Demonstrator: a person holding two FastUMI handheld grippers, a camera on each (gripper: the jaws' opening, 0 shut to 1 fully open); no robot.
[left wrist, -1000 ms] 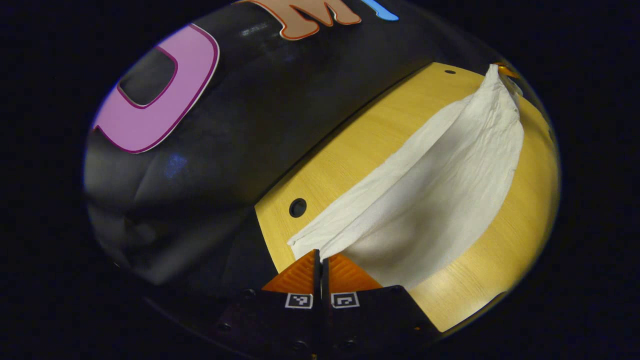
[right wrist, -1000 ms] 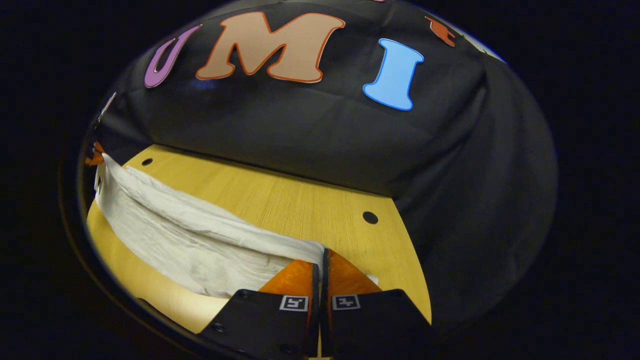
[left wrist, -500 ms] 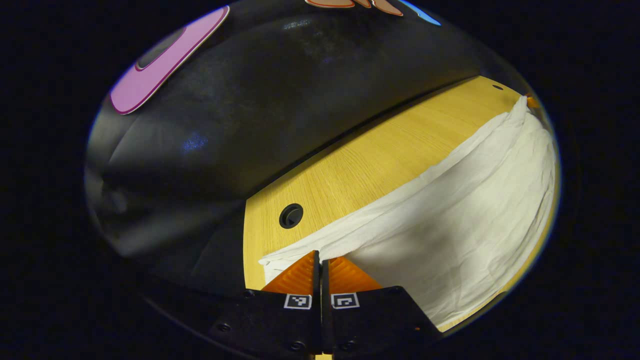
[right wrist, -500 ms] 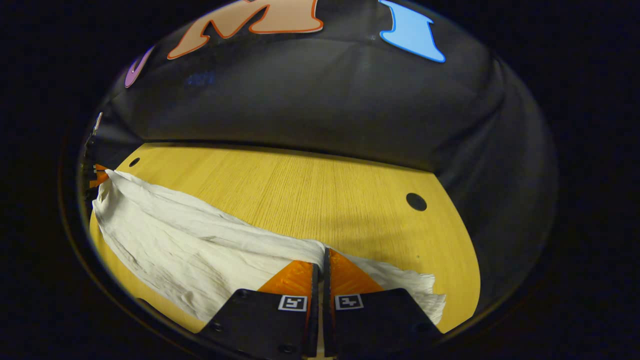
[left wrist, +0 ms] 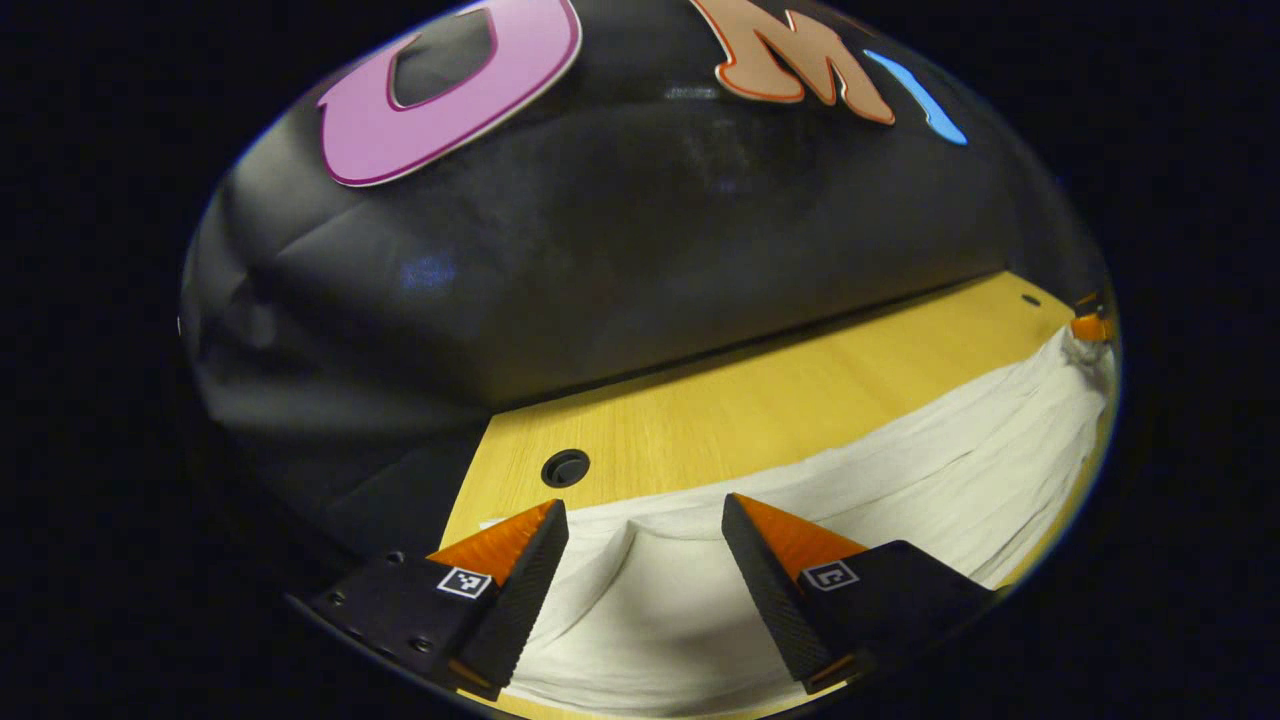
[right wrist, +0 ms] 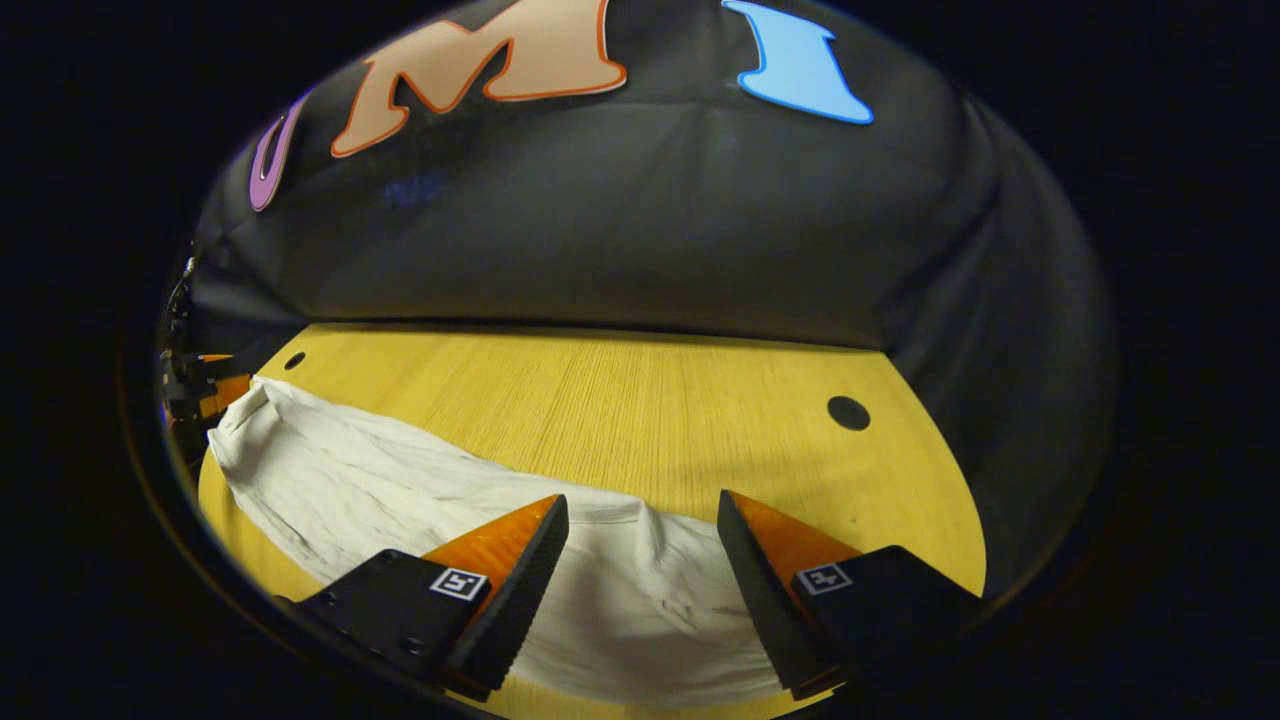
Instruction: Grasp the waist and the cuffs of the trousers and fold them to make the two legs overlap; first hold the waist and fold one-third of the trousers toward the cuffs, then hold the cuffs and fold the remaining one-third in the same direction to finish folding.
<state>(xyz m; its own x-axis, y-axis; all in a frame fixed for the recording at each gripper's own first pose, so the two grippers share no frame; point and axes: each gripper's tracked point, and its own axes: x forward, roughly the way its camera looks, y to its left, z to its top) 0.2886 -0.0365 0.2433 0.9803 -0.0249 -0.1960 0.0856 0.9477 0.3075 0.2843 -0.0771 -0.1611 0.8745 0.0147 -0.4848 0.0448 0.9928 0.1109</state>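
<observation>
1. Left claw (left wrist: 645, 520) released, fingers spread wide over the near end of the white trousers (left wrist: 900, 500); nothing pinched, cloth lying slack between them with a small ridge at the middle.
2. Right claw (right wrist: 640, 520) likewise released, straddling the other end of the trousers (right wrist: 400, 490), cloth loose and rumpled between the fingers.
3. Judged from this: both ends just set down so the two legs lie one over the other along their length; fingers parted to let the fabric settle flat without dragging it back up.
4. Trousers resting on the yellow wooden desk (right wrist: 640, 410), stretched as a long narrow band from one claw to the other, crumpled along the far edge.
5. Seen farther off in each view: the opposite claw at the distant end of the band, at the right rim of the left gripper view (left wrist: 1090, 325) and at the left rim of the right gripper view (right wrist: 205, 380), too small to judge its fingers there.
6. Beyond the cloth, bare desk with round dark holes (left wrist: 565, 467) (right wrist: 848, 412) near its corners, well apart from the trousers.
7. Square black-and-white coded markers on each claw's fingers (left wrist: 465, 582) (right wrist: 825, 578); no brand or readable wording on trousers or desk.
8. Likely next: re-grip at the waist for the first one-third fold; which end is the waist cannot be told.
</observation>
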